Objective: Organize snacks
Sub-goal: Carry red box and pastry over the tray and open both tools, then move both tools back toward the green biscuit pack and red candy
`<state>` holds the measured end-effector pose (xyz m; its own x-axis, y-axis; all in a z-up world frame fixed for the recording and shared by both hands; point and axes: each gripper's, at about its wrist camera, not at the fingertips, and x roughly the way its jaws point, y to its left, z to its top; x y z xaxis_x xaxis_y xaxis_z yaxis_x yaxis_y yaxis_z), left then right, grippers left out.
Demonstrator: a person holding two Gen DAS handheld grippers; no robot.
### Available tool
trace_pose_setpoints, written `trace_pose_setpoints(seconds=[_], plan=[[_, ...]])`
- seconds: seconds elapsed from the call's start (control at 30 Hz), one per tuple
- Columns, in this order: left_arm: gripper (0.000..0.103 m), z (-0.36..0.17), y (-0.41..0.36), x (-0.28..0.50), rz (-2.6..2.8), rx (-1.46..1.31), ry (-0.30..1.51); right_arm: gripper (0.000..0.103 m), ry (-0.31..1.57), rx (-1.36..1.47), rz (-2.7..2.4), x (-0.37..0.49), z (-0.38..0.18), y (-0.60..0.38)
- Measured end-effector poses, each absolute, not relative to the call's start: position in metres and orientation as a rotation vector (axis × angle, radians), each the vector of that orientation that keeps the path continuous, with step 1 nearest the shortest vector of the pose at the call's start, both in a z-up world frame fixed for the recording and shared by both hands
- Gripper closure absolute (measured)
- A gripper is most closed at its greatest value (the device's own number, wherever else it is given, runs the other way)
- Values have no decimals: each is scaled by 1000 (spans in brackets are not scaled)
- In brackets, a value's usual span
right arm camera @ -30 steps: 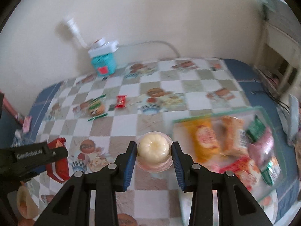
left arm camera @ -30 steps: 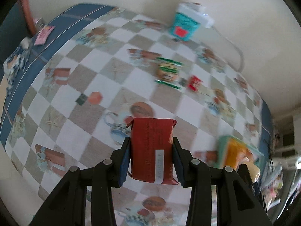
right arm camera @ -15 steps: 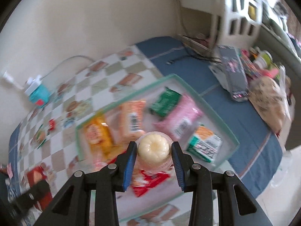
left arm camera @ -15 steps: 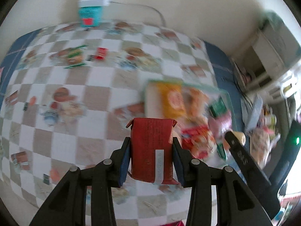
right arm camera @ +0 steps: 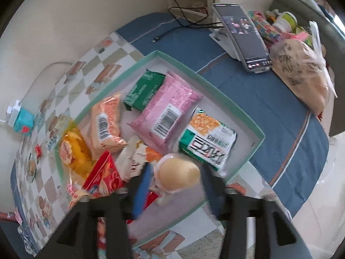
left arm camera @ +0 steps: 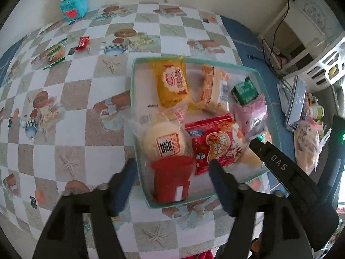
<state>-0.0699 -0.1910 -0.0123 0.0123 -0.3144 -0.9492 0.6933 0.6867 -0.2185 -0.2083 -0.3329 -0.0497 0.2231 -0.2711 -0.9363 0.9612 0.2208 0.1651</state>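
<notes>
Mostly done, judging by the box [left arm camera: 132,99]. Already lying inside: yellow pack [left arm camera: 172,82], orange pack [left arm camera: 212,88], green pack [left arm camera: 244,90], pink pack [left arm camera: 251,112], red bag [left arm camera: 215,144], bun [left arm camera: 163,142], and, seen from the right wrist, a green-white pack [right arm camera: 207,142] by the box's right wall.

Now releasing two more at once. At the left claw [left arm camera: 171,166]: opening, both pads clear of the red pack [left arm camera: 171,179], with a gap on each side. Standing upright in the near corner of the box, just in front of the bun, so probably delivered, though not certain whether resting on the box floor or dropping.

At the right claw [right arm camera: 176,170]: opening too, with the cup [right arm camera: 179,174] between the pads and not pressed by them. Blurred here, so hard to tell if touching anything below. Positioned over the near part of the box, beside the green-white pack.

Left to do, as far as visible: only two snacks outside the box, on the surface [left arm camera: 75,90]. Namely the cookie pack [left arm camera: 55,52] and the small candy [left arm camera: 82,42], side by side, well apart from the box toward its far left, nearer to the teal carton [left arm camera: 74,6].

Next, likely: pulling both claws up out of the box without catching the wrappers, then fetching these last two. Enough bare floor in the box for both, by the look of it.
</notes>
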Motion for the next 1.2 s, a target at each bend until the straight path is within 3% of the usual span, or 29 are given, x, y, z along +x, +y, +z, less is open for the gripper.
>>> trace_pose_setpoints(seconds=[0.13,0.2,0.27,0.4,0.77,1.2], plan=[[28,-5,-183,-58,-791,304,1348,37,927,934,-1057,-208,-46,-332],[22,-1,-175,-44,-754,265,1347,21,935,917,-1065,-204,-45,-329],[11,2,-165,-29,-691,236,1336,14,942,898,-1056,-198,-44,-327],[8,-1,-134,11,-504,187,1314,0,967,819,-1007,-175,-38,-312],[6,-19,-49,91,-217,88,1329,0,969,636,-841,-109,-15,-261],[6,-23,12,134,-108,34,1329,0,976,592,-729,-55,-13,-218]])
